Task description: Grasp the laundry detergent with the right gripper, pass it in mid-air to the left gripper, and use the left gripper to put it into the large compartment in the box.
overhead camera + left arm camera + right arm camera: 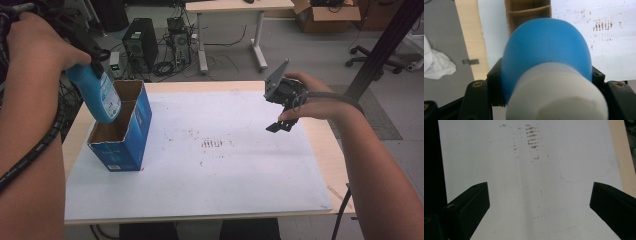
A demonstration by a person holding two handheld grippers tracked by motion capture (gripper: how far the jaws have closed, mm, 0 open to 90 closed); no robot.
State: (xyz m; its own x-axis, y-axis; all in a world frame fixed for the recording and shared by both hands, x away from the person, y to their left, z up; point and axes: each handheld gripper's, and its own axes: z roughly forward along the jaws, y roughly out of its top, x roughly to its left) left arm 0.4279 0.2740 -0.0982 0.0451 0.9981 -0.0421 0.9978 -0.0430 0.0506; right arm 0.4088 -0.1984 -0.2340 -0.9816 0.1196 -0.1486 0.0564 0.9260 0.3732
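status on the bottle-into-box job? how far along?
Done: the left gripper is clamped on the blue bottle near its white cap and has it in the air. In hand: the bottle's base hangs over the open blue box, at its divided top, not yet seated inside. Left: lower it into a compartment and release. The right gripper hangs open over the white mat, holding nothing.

High view above the white board (210, 170); both gripper views close, downward, perhaps sharing its stains (532, 140).

This looks like a lab or office. Behind the table (330, 165) sit computer towers (140, 44) with tangled cables (167, 65). A desk (235, 6), rolling chair (372, 57) and cardboard box (327, 14) stand nearby.
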